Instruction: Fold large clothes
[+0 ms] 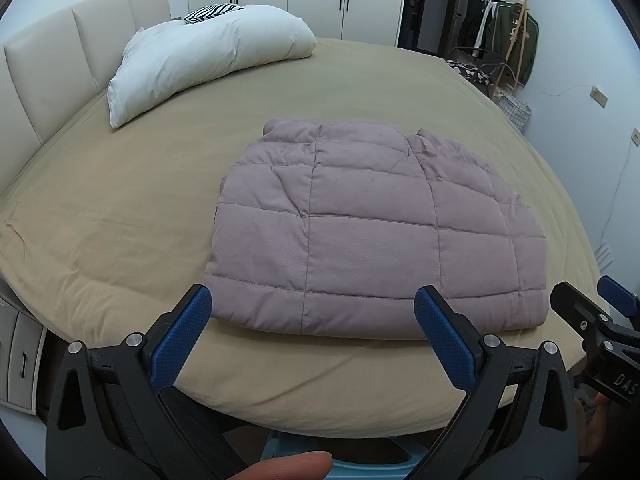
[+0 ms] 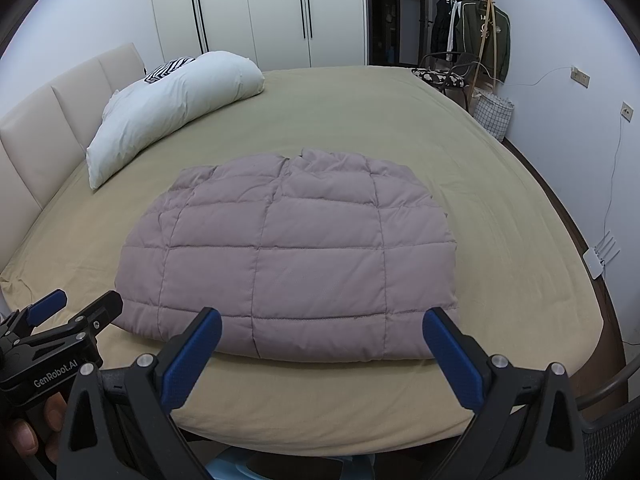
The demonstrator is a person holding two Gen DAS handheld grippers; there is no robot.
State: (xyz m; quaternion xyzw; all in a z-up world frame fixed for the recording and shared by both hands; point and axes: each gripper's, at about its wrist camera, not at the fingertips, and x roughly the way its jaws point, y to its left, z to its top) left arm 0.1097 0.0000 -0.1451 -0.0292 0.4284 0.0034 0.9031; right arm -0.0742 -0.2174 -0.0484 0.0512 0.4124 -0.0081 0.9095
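A mauve quilted puffer garment (image 1: 372, 224) lies folded into a thick rectangle on the tan bed (image 1: 120, 208); it also shows in the right wrist view (image 2: 288, 256). My left gripper (image 1: 312, 304) is open and empty, hovering just before the fold's near edge. My right gripper (image 2: 320, 324) is open and empty, just before the same near edge. The right gripper shows at the right edge of the left wrist view (image 1: 592, 304), and the left gripper at the left edge of the right wrist view (image 2: 80, 308).
A white pillow (image 1: 200, 60) with a zebra-print item (image 1: 212, 12) lies by the cream headboard (image 1: 48, 64). A chair (image 2: 444, 76), a clothes rack (image 2: 476, 28) and a checked basket (image 2: 494, 114) stand at the far right. The tan sheet (image 2: 320, 400) reaches the near bed edge.
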